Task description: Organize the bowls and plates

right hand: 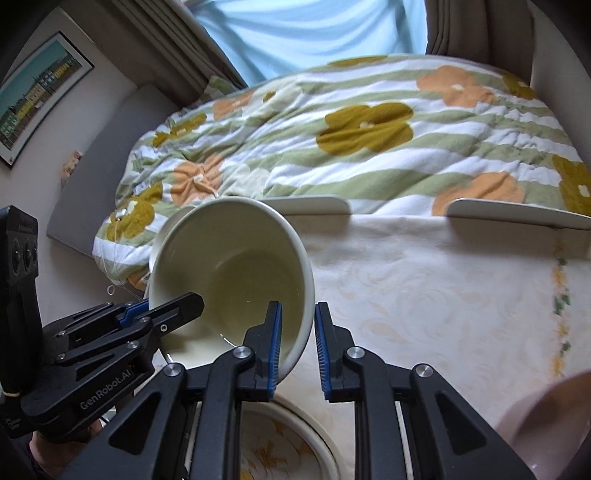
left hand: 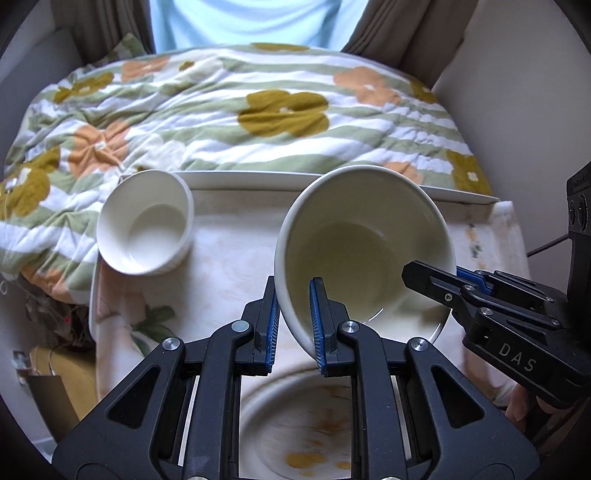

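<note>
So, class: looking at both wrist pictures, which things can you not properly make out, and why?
- Patterned plate, left wrist view: blurred, partly hidden by the left gripper.
- Small white bowl, right wrist view: mostly hidden behind the cream bowl.
- Brownish object, right wrist view: blurred and cut off by the edge.

A flowery blanket (right hand: 369, 147) lies behind the table (right hand: 424, 295). Brown curtains (left hand: 399, 26) hang behind it. A picture (right hand: 40, 99) hangs left of it.

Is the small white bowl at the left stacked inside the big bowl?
No, the small white bowl sits apart on the tray, left of the big bowl.
</note>
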Demonstrator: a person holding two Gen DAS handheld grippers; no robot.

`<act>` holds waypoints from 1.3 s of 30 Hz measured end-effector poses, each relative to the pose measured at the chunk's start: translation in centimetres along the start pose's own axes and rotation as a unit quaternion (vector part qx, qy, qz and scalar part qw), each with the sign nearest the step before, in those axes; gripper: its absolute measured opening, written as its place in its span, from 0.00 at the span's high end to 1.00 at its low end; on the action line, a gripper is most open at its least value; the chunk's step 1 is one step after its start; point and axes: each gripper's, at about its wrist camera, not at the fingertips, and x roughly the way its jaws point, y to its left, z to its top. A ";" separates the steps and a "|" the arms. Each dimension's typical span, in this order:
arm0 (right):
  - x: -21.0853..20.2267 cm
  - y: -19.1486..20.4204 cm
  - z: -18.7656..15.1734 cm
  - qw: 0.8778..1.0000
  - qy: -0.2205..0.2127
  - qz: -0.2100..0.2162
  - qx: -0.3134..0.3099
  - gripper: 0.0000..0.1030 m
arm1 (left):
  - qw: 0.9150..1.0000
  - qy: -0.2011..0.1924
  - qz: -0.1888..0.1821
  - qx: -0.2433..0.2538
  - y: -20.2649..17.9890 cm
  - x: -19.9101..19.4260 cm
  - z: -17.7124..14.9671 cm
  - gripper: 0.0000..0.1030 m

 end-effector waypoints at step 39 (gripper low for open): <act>-12.3 -21.0 -14.1 0.980 0.014 -0.089 0.176 0.84 | 0.975 0.109 -0.040 0.191 -28.1 6.6 -8.7 0.87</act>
